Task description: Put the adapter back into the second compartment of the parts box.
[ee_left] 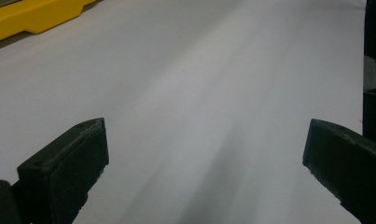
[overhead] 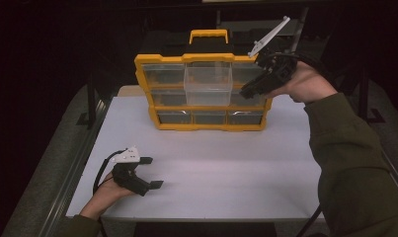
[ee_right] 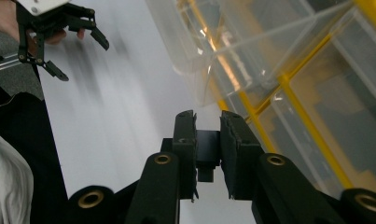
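Two tongs: left tongs wide open, empty, on table; right tongs closed, empty, beside drawer.

I think I am working in a lab or a test room, not in a home. The white bench is bare and stands in a dark room. On the bench, at its far side, is a yellow parts organizer with clear drawers. Behind this organizer I see dark metal frames, and beside the bench a grey floor.
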Motion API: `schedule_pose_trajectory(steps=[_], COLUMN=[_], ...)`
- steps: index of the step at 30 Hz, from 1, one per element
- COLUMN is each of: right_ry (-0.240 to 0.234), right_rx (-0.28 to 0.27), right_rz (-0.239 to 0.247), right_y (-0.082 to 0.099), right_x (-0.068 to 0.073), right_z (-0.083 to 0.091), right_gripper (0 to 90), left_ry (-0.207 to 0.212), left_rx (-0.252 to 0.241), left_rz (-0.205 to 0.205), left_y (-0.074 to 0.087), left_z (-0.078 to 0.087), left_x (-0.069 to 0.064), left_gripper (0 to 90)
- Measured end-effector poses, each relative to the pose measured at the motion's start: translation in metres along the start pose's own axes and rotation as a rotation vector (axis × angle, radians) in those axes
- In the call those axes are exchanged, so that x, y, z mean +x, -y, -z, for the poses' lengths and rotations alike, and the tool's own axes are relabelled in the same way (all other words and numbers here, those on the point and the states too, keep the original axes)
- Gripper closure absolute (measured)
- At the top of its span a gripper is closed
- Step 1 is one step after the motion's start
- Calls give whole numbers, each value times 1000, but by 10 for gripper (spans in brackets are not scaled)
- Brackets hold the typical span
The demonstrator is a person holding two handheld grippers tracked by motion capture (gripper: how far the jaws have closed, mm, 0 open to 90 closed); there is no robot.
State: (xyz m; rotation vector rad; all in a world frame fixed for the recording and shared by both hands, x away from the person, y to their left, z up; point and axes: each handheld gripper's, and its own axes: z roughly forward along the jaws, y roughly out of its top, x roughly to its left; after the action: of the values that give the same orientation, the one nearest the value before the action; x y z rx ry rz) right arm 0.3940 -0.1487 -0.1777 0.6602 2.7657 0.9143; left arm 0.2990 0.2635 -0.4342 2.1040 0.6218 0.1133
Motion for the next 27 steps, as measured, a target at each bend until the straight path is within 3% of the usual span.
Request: schedule_pose_trajectory(steps=[11, 27], right_ry=[14, 13], right_rx=[-28, -47], right_rz=[1, 11], right_y=[-21, -50], right_x=[-5, -8], right_z=[17, 16], right_gripper=[755, 755], left_ry=[3, 6], left_rx=[2, 1], left_rz=[-2, -2], left_y=[0, 0], left_z=[0, 0], left_x=[0, -1], left_gripper=[0, 0])
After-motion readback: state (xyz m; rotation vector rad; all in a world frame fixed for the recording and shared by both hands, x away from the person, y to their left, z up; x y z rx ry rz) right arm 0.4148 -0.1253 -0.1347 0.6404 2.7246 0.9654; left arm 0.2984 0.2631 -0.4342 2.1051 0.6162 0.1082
